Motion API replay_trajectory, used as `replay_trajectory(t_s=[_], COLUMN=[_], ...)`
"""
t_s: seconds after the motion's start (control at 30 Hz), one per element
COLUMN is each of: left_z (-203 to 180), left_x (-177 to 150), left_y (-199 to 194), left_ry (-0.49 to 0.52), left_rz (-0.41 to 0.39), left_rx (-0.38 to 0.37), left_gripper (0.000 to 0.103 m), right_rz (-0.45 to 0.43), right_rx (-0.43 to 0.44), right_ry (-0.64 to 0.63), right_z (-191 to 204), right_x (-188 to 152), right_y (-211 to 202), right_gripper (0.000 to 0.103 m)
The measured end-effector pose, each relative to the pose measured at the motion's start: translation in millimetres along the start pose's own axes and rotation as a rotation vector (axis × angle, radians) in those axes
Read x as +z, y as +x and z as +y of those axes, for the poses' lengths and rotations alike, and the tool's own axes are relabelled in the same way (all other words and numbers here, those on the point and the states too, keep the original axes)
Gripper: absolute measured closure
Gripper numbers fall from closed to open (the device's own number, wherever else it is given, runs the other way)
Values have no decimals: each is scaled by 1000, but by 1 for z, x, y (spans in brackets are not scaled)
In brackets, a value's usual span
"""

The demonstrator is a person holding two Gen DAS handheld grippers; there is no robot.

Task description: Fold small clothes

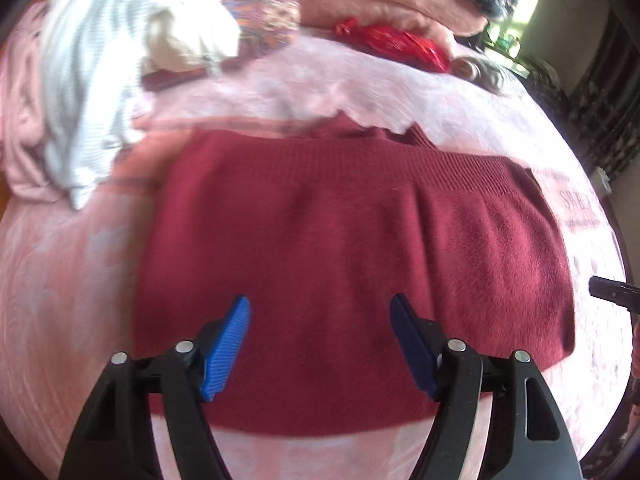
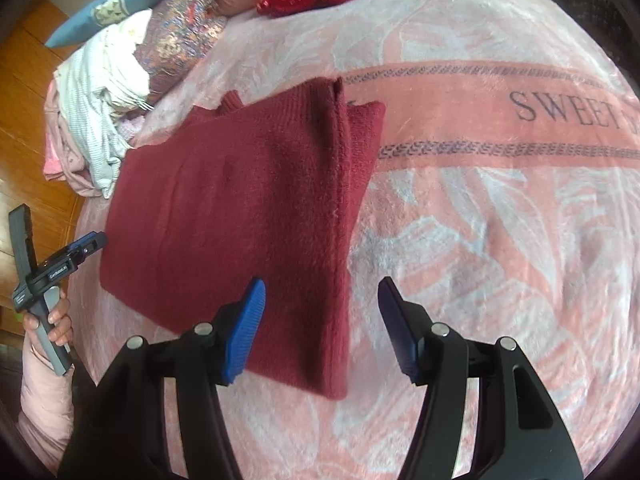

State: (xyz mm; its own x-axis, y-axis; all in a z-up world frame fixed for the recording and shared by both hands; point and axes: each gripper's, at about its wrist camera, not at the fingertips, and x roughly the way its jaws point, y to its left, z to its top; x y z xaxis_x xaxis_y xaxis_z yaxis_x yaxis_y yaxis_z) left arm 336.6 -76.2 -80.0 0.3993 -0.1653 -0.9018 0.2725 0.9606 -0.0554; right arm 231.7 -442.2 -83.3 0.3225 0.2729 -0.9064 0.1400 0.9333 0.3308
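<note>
Lying flat, folded fuzzy maroon knit sweater (image 2: 240, 208), ribbed hem, plush pink blanket (image 2: 480, 240)

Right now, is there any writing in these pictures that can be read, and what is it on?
"SWEET": dark capitals woven into the pink band of the blanket, seen in the right wrist view; the rest runs out of frame.
The same lettering in the left wrist view: too blurred to read.
Small white label on the left gripper: too small to read.

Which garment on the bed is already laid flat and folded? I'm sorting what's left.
The dark red sweater, lying flat mid-blanket; the white and pink clothes remain a crumpled heap at the bed's edge.
</note>
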Motion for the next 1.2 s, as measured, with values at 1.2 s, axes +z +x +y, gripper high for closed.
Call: replay_trajectory(t_s=[1.2], left_z=[-9], left_x=[8], left_y=[80], left_ry=[29], left_rz=[86], left_rx=[-27], left_gripper=[4], right_rz=[59], right_rx=[20], right_ry=[46], right_z=[11], right_x=[13], right_y=[47], right_gripper=[85])
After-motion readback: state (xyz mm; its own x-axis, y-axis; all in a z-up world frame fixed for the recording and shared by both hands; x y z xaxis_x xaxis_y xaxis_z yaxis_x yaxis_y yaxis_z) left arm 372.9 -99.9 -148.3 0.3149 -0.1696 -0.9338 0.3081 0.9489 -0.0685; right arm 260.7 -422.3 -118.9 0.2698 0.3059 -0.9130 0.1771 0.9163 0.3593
